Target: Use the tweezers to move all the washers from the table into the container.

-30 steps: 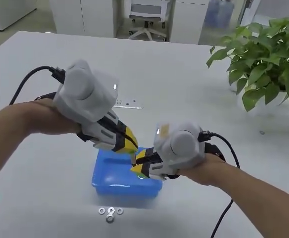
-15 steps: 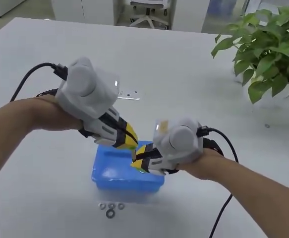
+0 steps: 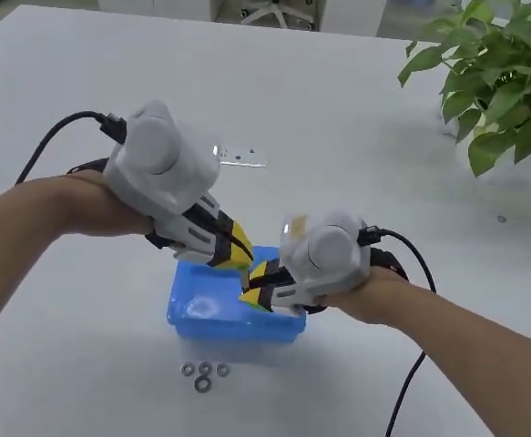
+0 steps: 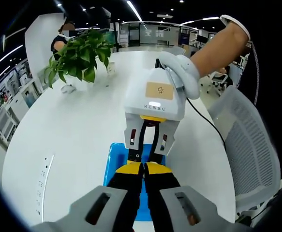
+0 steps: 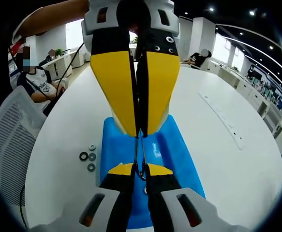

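The left gripper [image 3: 238, 258] and the right gripper [image 3: 252, 293] met tip to tip above the blue container [image 3: 201, 314], which sat on the white table [image 3: 338, 137]. In the right gripper view the tweezers [image 5: 140, 147] showed as two thin metal legs running from between the left gripper's yellow jaws down into the right gripper's own jaws. Both pairs of jaws were pinched together on the tweezers. The points of the tweezers were lost between the right gripper's jaws, so whether they held a washer could not be made out. In the head view the tweezers were hidden behind the two gripper bodies, and the far part of the container was covered by them too.

The washers [image 3: 204, 373] lay in a small cluster on the table just beside the near wall of the container, outside it. The inside of the container was mostly hidden, and nothing could be told of its contents.

A potted plant [image 3: 502, 82] was cut off at the far right edge of the table, and a flat white strip [image 3: 238, 157] lay beyond the left gripper, its detail too small to read.
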{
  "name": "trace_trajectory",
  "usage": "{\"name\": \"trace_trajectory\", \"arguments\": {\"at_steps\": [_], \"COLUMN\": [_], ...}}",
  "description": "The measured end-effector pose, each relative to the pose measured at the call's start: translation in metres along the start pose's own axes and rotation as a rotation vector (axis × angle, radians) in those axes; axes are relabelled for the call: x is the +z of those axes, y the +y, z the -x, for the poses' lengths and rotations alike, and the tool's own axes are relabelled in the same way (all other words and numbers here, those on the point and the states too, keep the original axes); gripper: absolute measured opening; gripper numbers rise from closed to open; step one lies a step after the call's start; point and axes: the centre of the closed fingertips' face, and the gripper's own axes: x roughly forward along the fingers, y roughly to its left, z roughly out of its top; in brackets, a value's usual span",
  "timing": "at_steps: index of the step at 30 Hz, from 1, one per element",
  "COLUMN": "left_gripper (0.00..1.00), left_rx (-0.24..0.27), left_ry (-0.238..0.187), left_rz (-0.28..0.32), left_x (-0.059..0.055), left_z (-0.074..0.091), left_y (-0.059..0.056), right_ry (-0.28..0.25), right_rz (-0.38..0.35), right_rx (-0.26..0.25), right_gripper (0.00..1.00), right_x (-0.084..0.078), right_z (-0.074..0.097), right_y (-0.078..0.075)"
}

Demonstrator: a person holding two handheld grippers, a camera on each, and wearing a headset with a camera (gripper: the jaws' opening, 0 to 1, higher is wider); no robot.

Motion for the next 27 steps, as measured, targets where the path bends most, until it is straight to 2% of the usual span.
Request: {"name": "trace_trajectory", "arguments": {"at_steps": [17, 27], "left_gripper": [0.05, 0.05], "left_rx": [-0.004, 0.000], "left_ry": [0.002, 0.001], "left_rz": [-0.001, -0.010], "left_x": [-0.0017, 0.0042], "left_z": [-0.0030, 0.0007], "left_y": [-0.0010, -0.0053], "right_ry": [0.007, 0.003], "right_rz": [0.003, 0.009], "right_rx": [0.003, -0.004], "right_gripper": [0.11, 0.11], "right_x": [-0.0036, 0.0003], "right_z": [-0.0016, 0.0046], "right_y": [0.0000, 0.0026]}}
